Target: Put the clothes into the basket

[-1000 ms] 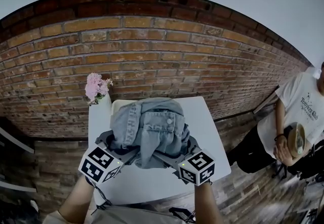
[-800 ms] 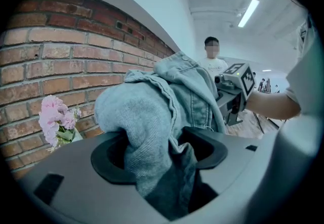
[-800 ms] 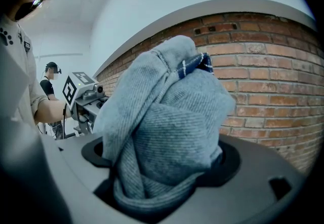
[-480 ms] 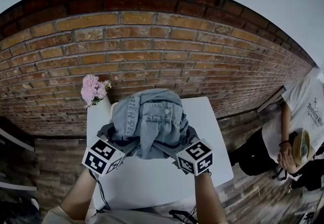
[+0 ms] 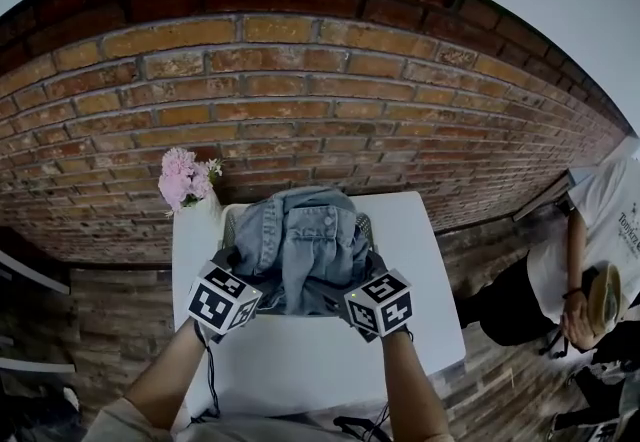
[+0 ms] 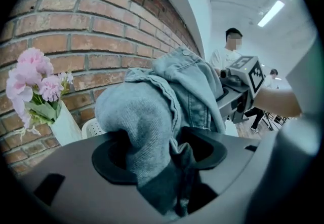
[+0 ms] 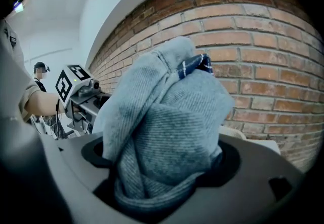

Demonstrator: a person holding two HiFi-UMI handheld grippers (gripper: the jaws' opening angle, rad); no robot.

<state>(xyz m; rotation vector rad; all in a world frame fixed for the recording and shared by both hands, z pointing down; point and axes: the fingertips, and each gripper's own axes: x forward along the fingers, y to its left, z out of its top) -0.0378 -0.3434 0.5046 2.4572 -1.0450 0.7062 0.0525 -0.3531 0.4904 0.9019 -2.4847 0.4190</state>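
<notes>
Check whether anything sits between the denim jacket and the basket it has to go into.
Nothing visible does. The denim jacket, clamped in the left gripper and right gripper, hangs right over the basket; the cloth hides the basket's inside. The flower vase stands beside the basket, off the path.

Pink flowers (image 5: pixel 184 176) (white vase (image 5: pixel 200 218)), brick wall (image 5: pixel 300 90), bystander (image 5: pixel 612 215)
</notes>
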